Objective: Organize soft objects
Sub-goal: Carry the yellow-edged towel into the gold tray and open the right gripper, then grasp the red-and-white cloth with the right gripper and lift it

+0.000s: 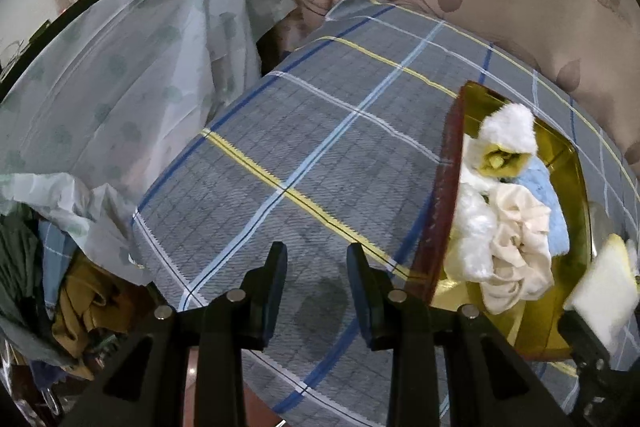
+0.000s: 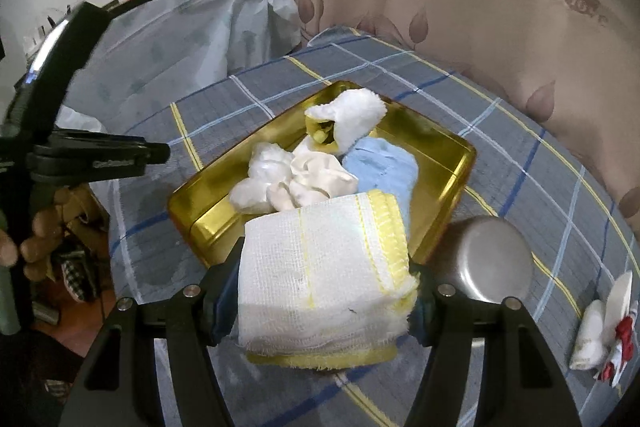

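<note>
A folded gauze cloth (image 2: 324, 279), white with yellow stripes and a frayed yellow edge, is clamped on both sides, just in front of the tin's near rim. The gold tin (image 2: 440, 163), rectangular and open, is set on a grey checked cover. Inside it lie a fluffy white cloth (image 2: 352, 119) rolled around something yellow at the far end, a crumpled cream cloth (image 2: 316, 179) and a white one (image 2: 260, 179) beside it, and a folded light blue cloth (image 2: 384, 167) touching them on the right.
</note>
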### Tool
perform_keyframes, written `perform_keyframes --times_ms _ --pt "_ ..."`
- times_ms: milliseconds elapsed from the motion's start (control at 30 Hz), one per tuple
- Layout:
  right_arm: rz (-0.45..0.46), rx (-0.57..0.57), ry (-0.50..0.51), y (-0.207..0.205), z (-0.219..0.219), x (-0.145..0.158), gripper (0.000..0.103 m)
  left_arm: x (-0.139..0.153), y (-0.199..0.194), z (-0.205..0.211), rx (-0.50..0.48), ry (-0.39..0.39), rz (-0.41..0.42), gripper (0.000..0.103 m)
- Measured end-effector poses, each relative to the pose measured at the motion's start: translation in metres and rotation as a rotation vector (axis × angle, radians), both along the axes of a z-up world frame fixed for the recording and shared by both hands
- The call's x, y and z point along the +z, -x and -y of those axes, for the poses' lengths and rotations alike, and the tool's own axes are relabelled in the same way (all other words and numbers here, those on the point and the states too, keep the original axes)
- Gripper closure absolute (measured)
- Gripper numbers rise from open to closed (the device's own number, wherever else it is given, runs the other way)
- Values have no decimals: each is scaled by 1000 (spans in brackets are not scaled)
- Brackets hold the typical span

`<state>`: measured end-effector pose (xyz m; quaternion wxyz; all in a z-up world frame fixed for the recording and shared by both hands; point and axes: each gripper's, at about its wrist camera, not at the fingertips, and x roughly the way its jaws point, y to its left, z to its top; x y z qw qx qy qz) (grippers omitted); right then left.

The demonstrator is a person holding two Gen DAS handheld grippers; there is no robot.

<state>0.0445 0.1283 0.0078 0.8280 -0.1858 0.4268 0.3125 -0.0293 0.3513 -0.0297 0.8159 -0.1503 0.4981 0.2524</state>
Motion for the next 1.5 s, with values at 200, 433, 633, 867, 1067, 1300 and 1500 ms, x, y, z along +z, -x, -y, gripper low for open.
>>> perform_keyframes --times_ms 200,433,633,867,1067,1300,1500 --pt "-26 -13 29 -16 -17 -19 40 -2 1 -5 17 3 -1 72" --pt "-46 -44 45 -32 -29 -37 40 -4 0 -6 18 13 -7 72" --pt "-40 -32 53 -28 -32 -41 35 -6 0 -6 12 15 -9 72" --pt "2 -19 41 -14 -28 -26 20 -6 -2 -1 4 6 -11 72" --pt "29 -32 -3 -7 -21 -5 18 -6 -3 5 -3 -7 -7 72" --pt "81 -67 -99 -4 -4 29 14 -5 -4 8 -22 -23 -4 72" --pt "87 -114 -107 -1 27 35 14 -5 -3 5 -9 -33 -12 72"
